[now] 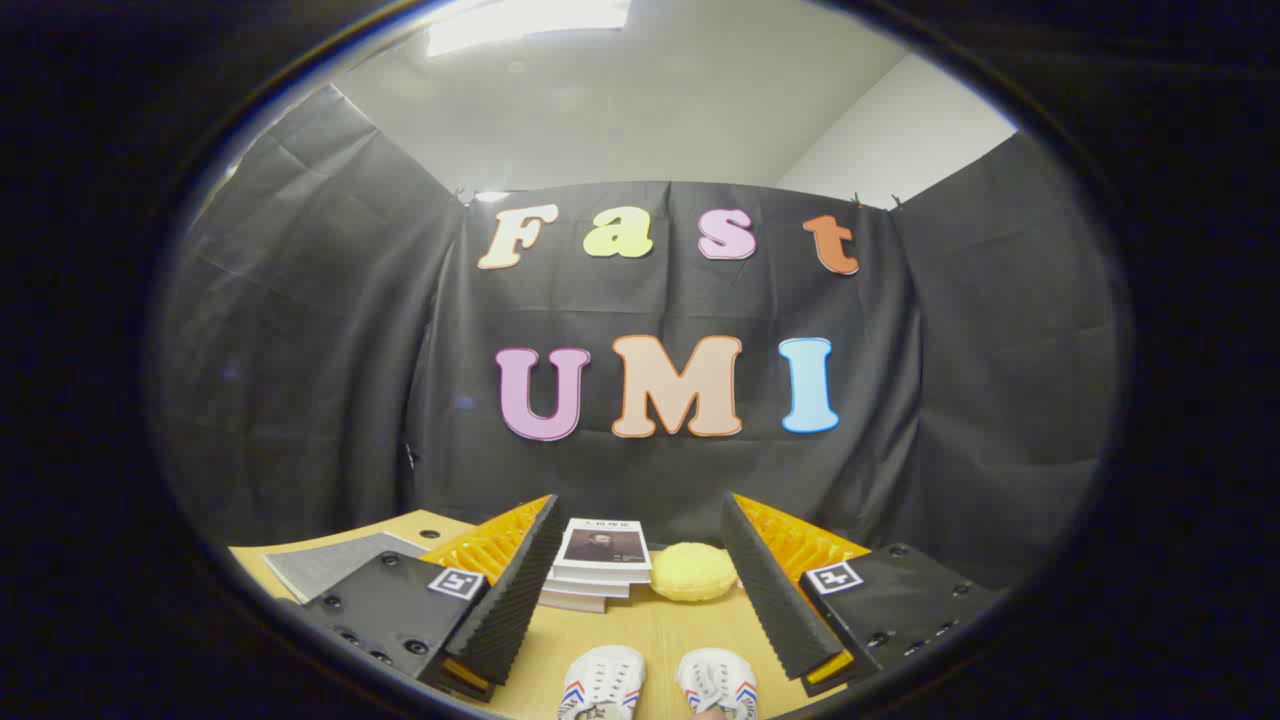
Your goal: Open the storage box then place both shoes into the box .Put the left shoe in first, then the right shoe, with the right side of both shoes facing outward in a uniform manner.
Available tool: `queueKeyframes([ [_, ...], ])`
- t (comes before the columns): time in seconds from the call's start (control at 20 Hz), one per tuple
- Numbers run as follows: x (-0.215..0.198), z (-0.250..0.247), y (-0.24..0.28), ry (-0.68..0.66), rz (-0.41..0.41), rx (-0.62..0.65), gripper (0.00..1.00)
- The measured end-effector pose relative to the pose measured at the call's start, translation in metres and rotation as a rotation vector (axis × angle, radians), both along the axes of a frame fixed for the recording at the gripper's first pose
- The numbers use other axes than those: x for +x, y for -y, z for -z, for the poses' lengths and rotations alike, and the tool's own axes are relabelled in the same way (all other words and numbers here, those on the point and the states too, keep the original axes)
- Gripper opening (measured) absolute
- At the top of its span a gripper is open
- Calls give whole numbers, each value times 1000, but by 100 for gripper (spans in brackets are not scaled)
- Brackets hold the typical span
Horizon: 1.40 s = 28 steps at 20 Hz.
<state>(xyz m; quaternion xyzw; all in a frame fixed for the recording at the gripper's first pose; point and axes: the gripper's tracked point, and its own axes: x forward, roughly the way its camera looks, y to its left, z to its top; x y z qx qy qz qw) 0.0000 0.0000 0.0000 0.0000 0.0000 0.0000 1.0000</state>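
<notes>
Two shoes (660, 685) sit side by side on the table (640, 630), toes toward the wall, low between the fingers of the gripper (640, 590), whose fingers are spread wide with nothing held. Nothing looks done yet: neither shoe is boxed, so opening the box and both placements remain. Beyond the fingers lie one stack of books (597, 562), one round yellow sponge (693, 571) and one grey sheet (325, 565).

Only toe ends of the two shoes (660, 685) seen between the fingers of the gripper (640, 560), spread wide; heels cut off. Stack of books (598, 565) partly hidden behind one finger.
</notes>
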Motion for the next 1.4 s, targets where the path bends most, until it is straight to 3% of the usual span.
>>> queueKeyframes([
  [0.65,-1,0,19,0,-8,3,100],
  [1.4,8,18,1,-33,-72,35,100],
])
